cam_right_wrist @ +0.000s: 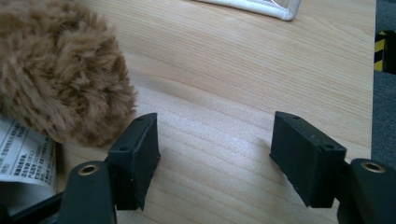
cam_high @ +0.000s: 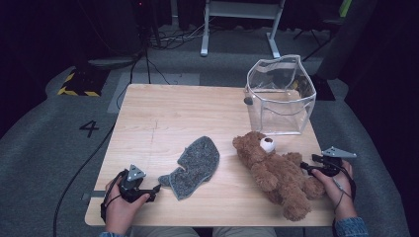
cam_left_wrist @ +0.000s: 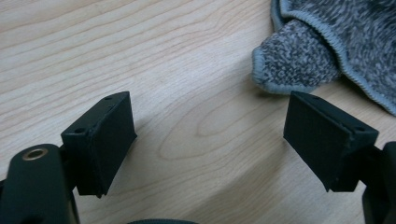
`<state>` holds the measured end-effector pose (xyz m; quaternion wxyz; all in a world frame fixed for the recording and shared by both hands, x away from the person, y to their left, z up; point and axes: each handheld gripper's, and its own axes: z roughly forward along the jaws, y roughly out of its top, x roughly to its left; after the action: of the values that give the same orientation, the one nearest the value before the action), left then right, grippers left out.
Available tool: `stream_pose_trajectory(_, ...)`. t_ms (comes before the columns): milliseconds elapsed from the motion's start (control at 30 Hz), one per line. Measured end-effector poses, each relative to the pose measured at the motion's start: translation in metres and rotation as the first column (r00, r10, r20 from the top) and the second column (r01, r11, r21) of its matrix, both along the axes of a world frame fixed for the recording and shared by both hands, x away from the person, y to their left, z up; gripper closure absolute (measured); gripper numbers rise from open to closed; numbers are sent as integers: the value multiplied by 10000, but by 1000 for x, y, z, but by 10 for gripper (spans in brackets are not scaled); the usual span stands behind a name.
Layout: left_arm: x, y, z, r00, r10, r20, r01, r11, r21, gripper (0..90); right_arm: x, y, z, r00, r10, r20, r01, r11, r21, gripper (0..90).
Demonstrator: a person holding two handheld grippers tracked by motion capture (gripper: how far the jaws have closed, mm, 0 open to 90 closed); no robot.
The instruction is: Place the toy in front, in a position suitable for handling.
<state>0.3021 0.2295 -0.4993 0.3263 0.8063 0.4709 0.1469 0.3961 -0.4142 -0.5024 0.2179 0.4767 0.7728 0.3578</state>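
Pale wood forms the table (cam_high: 163, 113) on which we see all the items laid out. Near its front edge, left of centre, lies a grey knitted mitten (cam_high: 195, 165), flat, with its thumb pointing toward the left gripper (cam_high: 157, 188). We find that gripper just beside the thumb, held low over the table in the person's left hand (cam_high: 120, 202); in the left gripper view its jaws stand wide apart with bare wood between them, and the mitten's thumb (cam_left_wrist: 295, 60) lies just beyond the right-hand jaw, not between the two. We read this gripper as released and grasping nothing.

To the right lies a brown teddy bear (cam_high: 274, 170) on its back, head toward the far side, legs toward the front right corner. The right gripper (cam_high: 305, 164), in the person's right hand (cam_high: 336, 185), sits just beside the bear's outer side. In the right gripper view its jaws are likewise spread, with only wood between them; brown fur (cam_right_wrist: 60, 70) bulges just beside the left-hand jaw, and a printed white label (cam_right_wrist: 23, 154) shows beneath it. This gripper too is released.

Behind the bear stands a clear plastic bag (cam_high: 280, 96) with white edging, upright and open at the top.
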Motion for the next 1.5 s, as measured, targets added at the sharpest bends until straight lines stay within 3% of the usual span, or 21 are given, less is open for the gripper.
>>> stream_pose_trajectory(200, -2, -1, -1, 9999, -45, 122, 42, 9997, 223, 168, 0, 0, 0, 10000, -10, -22, 10, 10000, 29, 325)
stream_pose_trajectory(367, -4, -1, 4, 9997, 62, 237, -59, 9999, -136, 230, 0, -1, 0, 10000, 43, -18, -43, 10000, -70, 325)
stream_pose_trajectory(500, -6, -6, 18, 9981, -14, 611, 41, 9990, -436, 246, -3, -7, 2, 9999, -82, -82, 85, 9993, 358, 338)
stream_pose_trajectory(633, -7, -16, 29, 9960, -320, 833, 354, 9986, -393, 249, -15, -16, 28, 9993, -252, 277, 234, 9976, 646, 331)
stream_pose_trajectory(733, -6, -23, 34, 9949, -526, 864, 562, 9976, -405, 248, -30, -7, 57, 9984, 216, 523, -276, 9927, 1178, 317)
stream_pose_trajectory(767, -6, -23, 34, 9949, -526, 864, 562, 9976, -405, 249, -30, -7, 57, 9984, 216, 523, -276, 9927, 1178, 317)
stream_pose_trajectory(800, -5, -27, 37, 9940, -589, 926, 618, 9976, -295, 249, -40, 7, 74, 9941, 801, 726, -892, 9873, 1313, 310)
stream_pose_trajectory(833, -5, -27, 37, 9940, -589, 926, 618, 9976, -295, 249, -40, 7, 74, 9941, 801, 726, -892, 9873, 1313, 310)
stream_pose_trajectory(867, -4, -32, 40, 9928, -745, 936, 777, 9965, -312, 250, -46, 20, 82, 9887, 1258, 813, -1365, 9803, 1430, 300)
stream_pose_trajectory(967, -4, -37, 43, 9909, -876, 1021, 906, 9956, -254, 251, -51, 32, 87, 9844, 1586, 756, -1692, 9719, 1638, 296)
stream_pose_trajectory(1000, -5, -41, 46, 9897, -1009, 1019, 1045, 9941, -300, 251, -56, 47, 91, 9775, 2007, 651, -2097, 9585, 1931, 278)
stream_pose_trajectory(1067, -6, -43, 47, 9886, -1099, 1028, 1134, 9931, -288, 252, -57, 52, 92, 9743, 2167, 616, -2247, 9552, 1928, 267)
stream_pose_trajectory(1100, -6, -45, 48, 9888, -1071, 1042, 1106, 9935, -284, 252, -59, 63, 91, 9687, 2451, 390, -2480, 9502, 1890, 248)
stream_pose_trajectory(1133, -7, -46, 49, 9877, -1161, 1050, 1195, 9925, -264, 252, -57, 77, 85, 9661, 2578, -132, -2518, 9523, 1724, 209)
stream_pose_trajectory(1200, -9, -46, 50, 9878, -1167, 1032, 1195, 9926, -206, 252, -53, 84, 78, 9642, 2592, -565, -2463, 9538, 1720, 140)
stream_pose_trajectory(1233, -10, -46, 49, 9875, -1227, 989, 1257, 9918, -248, 252, -49, 88, 71, 9610, 2577, -1005, -2361, 9535, 1874, 115)
stream_pose_trajectory(1267, -11, -45, 50, 9877, -1200, 1007, 1224, 9923, -176, 253, -48, 91, 67, 9555, 2677, -1241, -2401, 9498, 2004, 115)
stream_pose_trajectory(1333, -13, -43, 49, 9887, -1152, 958, 1182, 9926, -265, 253, -48, 104, 58, 9317, 3182, -1752, -2765, 9340, 2264, 121)
stream_pose_trajectory(1367, -13, -43, 49, 9887, -1152, 958, 1182, 9926, -265, 253, -48, 104, 58, 9317, 3182, -1752, -2765, 9340, 2264, 121)
stream_pose_trajectory(1400, -15, -41, 50, 9898, -1018, 997, 1043, 9944, -194, 254, -52, 116, 59, 9171, 3598, -1715, -3279, 9257, 1888, 216)
stream_pose_trajectory(1500, -17, -40, 50, 9912, -869, 997, 896, 9957, -232, 255, -54, 121, 67, 9060, 3871, -1711, -3714, 9211, 1168, 447)
